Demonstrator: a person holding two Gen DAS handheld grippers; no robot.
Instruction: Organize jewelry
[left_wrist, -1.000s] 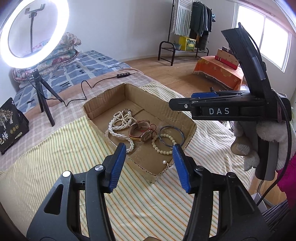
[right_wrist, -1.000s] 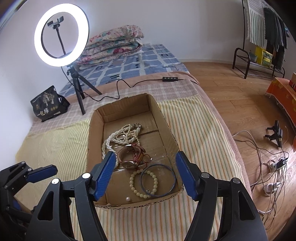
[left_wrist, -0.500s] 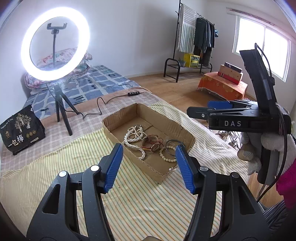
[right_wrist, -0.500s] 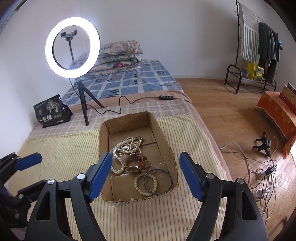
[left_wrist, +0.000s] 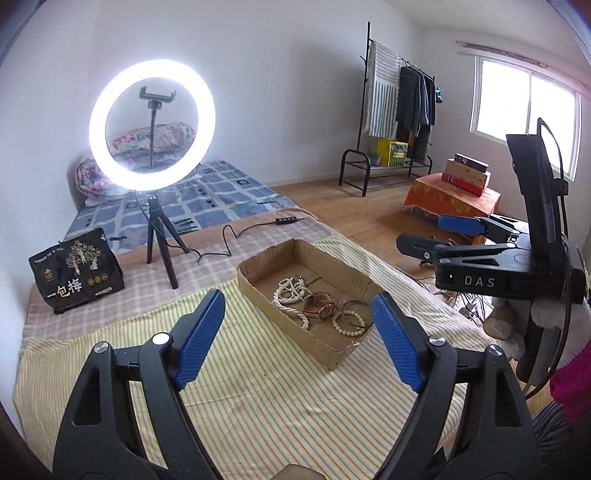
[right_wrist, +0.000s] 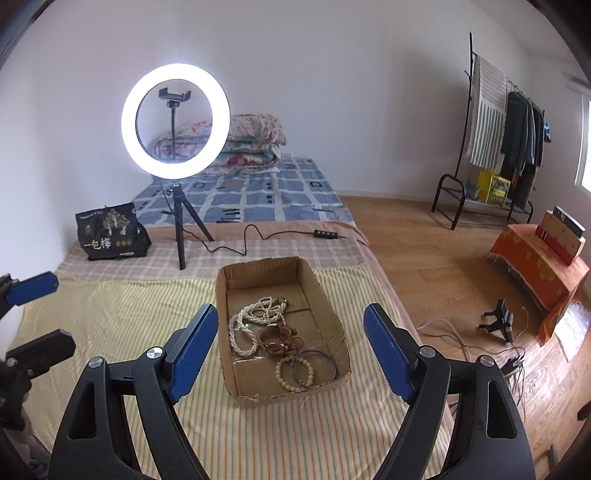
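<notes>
**Right wrist view: jewelry lay loose in the box, both grippers empty and above it**

Right wrist view showed the cardboard box (right_wrist: 334, 325) resting on the striped bedcover (right_wrist: 110, 314), with all the jewelry inside it. The pearl necklace (right_wrist: 245, 325) lay heaped toward the far middle. The watch (right_wrist: 275, 338) sat just in front, touching the strands. The bead bracelet (right_wrist: 293, 371) and the thin dark bangle (right_wrist: 317, 365) overlapped at the near end.

The right gripper (right_wrist: 290, 354) hung above the box with its jaws opening and nothing between them. The left gripper (left_wrist: 297, 338) was likewise opening and empty, well short of the box in its own view.

Handling, as judged: every piece looked light. The necklace would be limp and prone to slide or drag its neighbours; a pinch across several bunched strands seemed soundest. The bangle appeared stiff, thin and likely slippery, best taken across its rim where it stood clear of the beads. The bead bracelet would flex; a grip over two or three beads should hold. The watch was best taken by its strap beside the case, sparing the face. Tangling between necklace and watch was the main risk.
</notes>
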